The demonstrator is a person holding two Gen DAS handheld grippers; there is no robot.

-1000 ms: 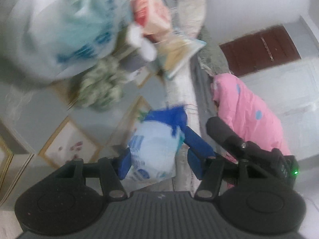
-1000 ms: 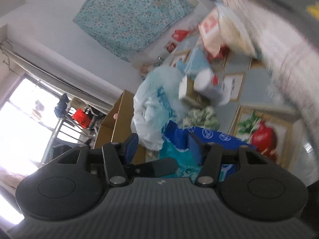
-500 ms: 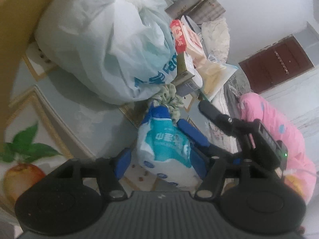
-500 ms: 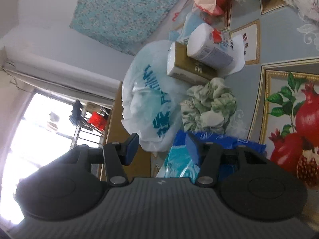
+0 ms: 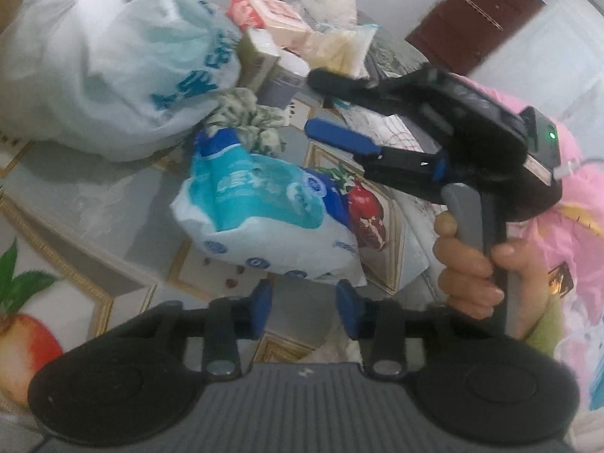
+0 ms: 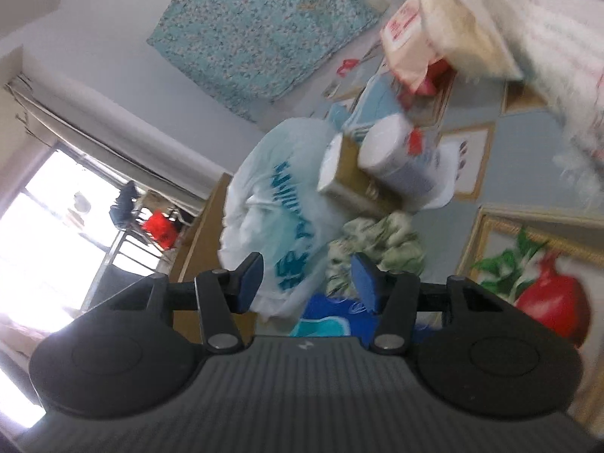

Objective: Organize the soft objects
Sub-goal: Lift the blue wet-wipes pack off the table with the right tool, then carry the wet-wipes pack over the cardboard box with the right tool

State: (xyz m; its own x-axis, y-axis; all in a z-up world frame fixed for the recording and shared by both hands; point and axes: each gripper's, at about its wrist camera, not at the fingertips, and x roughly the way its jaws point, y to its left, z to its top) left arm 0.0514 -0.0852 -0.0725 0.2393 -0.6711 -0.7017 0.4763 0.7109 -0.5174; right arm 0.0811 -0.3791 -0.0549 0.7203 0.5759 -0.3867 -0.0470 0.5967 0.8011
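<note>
While the left gripper (image 5: 304, 302) jaws are closing, empty, just short of the tissue pack (image 5: 264, 211), the right gripper (image 5: 339, 113) is held parted beyond it.

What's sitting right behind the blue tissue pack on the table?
Behind the blue tissue pack lies a crumpled green-and-white cloth, against the big white plastic bag. The pack covers the cloth's near edge, so whether they touch can't be seen.
</note>
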